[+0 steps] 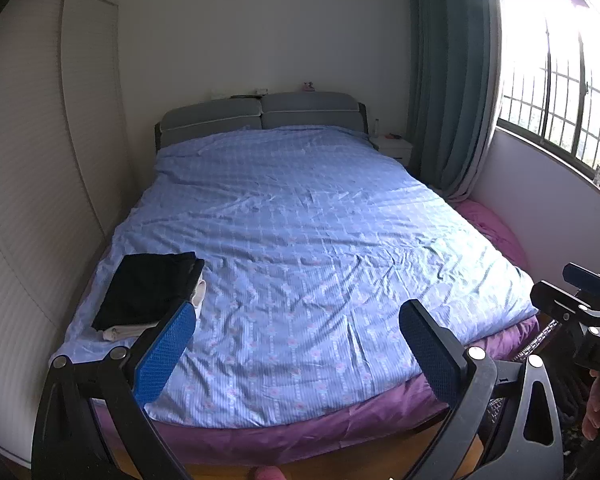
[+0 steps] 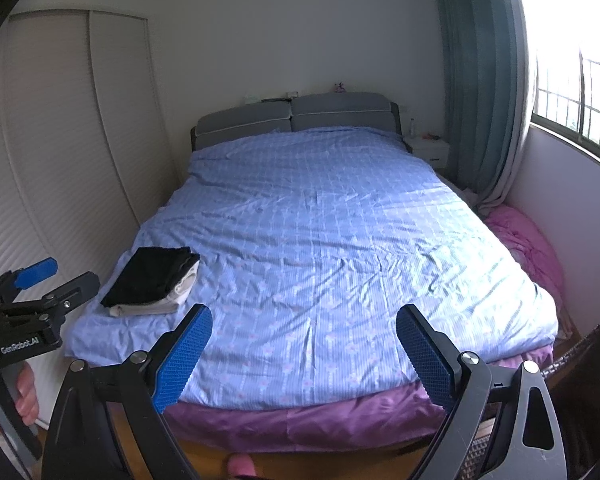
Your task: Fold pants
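Both grippers, left (image 1: 296,344) and right (image 2: 304,350), wide apart, holding nothing, above the bed's foot. Black folded pants (image 2: 150,278) on a pale garment (image 2: 148,307), probably folded too, at the left corner of the blue checked bedcover (image 2: 320,220). Best to grasp any next pair by the waistband, flat.

- The pale garment (image 2: 172,298) lies mostly hidden under the folded black pants (image 2: 152,278).
- Small items on the headboard (image 2: 292,114) ledge and the nightstand (image 2: 430,148) are too small to tell.
- The window (image 1: 560,92) is blown out, cut off at right.
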Motion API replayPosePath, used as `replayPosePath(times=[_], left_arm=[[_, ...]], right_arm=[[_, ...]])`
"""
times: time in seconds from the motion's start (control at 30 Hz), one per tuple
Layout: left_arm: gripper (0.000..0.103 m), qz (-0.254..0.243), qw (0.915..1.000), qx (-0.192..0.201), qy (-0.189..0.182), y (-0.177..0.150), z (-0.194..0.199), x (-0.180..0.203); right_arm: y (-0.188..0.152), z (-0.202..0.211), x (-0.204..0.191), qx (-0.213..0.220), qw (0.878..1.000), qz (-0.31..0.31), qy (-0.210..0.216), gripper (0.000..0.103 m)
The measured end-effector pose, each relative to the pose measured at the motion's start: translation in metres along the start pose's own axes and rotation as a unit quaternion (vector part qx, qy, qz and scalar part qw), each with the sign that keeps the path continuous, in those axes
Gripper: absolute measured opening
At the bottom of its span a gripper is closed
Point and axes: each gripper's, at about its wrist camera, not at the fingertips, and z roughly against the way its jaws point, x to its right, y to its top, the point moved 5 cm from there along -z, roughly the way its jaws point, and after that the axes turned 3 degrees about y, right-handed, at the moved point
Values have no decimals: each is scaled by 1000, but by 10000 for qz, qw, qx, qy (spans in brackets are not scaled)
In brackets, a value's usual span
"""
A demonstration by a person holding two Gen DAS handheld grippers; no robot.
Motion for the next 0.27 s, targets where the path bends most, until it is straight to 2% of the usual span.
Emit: replayPosePath(times=[0.27], left_arm=[[103, 52, 10000, -25, -44, 1, -2, -2]], right_arm=[[-1, 1, -1, 15, 10000, 12, -26, 94]])
